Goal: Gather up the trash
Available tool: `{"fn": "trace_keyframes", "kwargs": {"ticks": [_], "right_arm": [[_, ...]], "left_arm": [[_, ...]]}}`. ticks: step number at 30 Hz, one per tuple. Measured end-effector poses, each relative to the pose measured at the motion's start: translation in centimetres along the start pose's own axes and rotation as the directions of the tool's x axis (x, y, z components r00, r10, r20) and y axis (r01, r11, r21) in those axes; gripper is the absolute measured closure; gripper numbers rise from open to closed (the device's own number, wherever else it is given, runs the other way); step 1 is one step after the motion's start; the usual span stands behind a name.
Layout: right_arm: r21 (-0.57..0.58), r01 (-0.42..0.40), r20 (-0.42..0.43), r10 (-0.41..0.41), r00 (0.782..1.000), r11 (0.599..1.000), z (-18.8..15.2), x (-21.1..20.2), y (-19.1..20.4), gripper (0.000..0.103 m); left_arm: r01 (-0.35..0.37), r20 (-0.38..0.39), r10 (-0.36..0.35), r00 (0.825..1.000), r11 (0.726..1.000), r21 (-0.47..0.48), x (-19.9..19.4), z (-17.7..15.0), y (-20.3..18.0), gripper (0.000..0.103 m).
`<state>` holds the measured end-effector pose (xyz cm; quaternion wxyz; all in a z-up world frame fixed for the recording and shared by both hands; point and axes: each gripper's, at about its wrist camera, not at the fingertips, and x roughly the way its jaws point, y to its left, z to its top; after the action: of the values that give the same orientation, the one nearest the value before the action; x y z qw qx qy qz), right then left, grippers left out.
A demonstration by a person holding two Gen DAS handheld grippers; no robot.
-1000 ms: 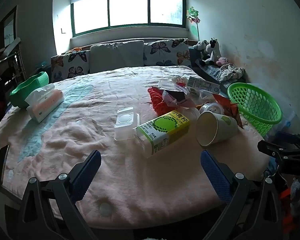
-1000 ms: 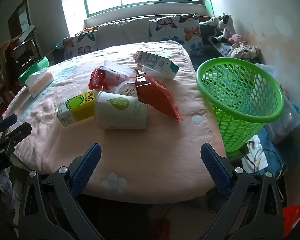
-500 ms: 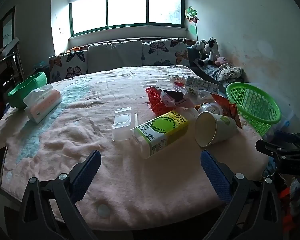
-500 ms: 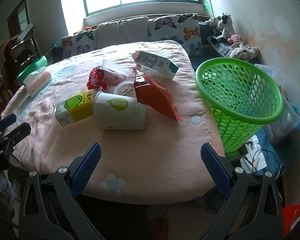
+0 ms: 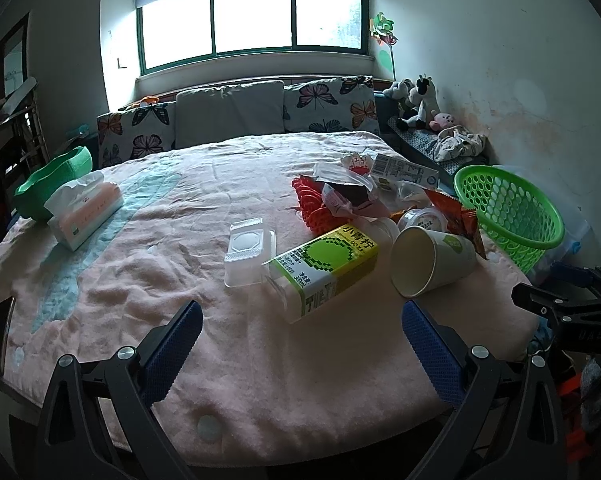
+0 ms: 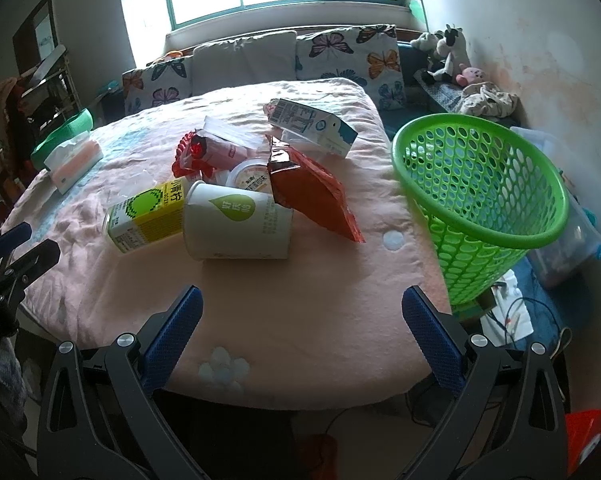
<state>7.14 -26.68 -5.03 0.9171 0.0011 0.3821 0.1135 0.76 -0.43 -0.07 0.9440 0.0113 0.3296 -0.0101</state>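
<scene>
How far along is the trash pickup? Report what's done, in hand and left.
Done: nothing that shows; the green basket looks empty through its mesh. In hand: nothing; the left claw and right claw are both open, short of the pile. Left: all of it, still on the bed: the paper cup, yellow carton, red wrapper, milk box and clear tray.

The red snack bag [image 6: 312, 192] hides part of the yoghurt tub [image 6: 249, 175].
</scene>
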Motion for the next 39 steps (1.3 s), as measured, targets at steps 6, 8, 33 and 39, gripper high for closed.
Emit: {"fn": "trace_keyframes", "kwargs": {"ticks": [6, 8, 33, 39], "right_arm": [[0.0, -0.002, -0.002, 0.002, 1.0, 1.0, 0.07, 0.1, 0.09, 0.004], [0.0, -0.002, -0.002, 0.002, 1.0, 1.0, 0.09, 0.11, 0.08, 0.004], [-0.004, -0.006, -0.012, 0.006, 1.0, 1.0, 0.55, 0.7, 0.23, 0.004], [-0.007, -0.004, -0.015, 0.004, 1.0, 1.0, 0.86, 0.89, 0.31, 0.004]], "left_arm": [[0.0, -0.001, 0.0, 1.0, 1.0, 0.004, 0.31, 0.43, 0.06, 0.006], [0.001, -0.001, -0.001, 1.0, 1.0, 0.003, 0.27, 0.39, 0.06, 0.006], [-0.002, -0.002, 0.002, 1.0, 1.0, 0.009, 0.64, 0.79, 0.01, 0.006], [-0.002, -0.003, 0.002, 1.0, 1.0, 0.011, 0.75, 0.92, 0.0, 0.006]]}}
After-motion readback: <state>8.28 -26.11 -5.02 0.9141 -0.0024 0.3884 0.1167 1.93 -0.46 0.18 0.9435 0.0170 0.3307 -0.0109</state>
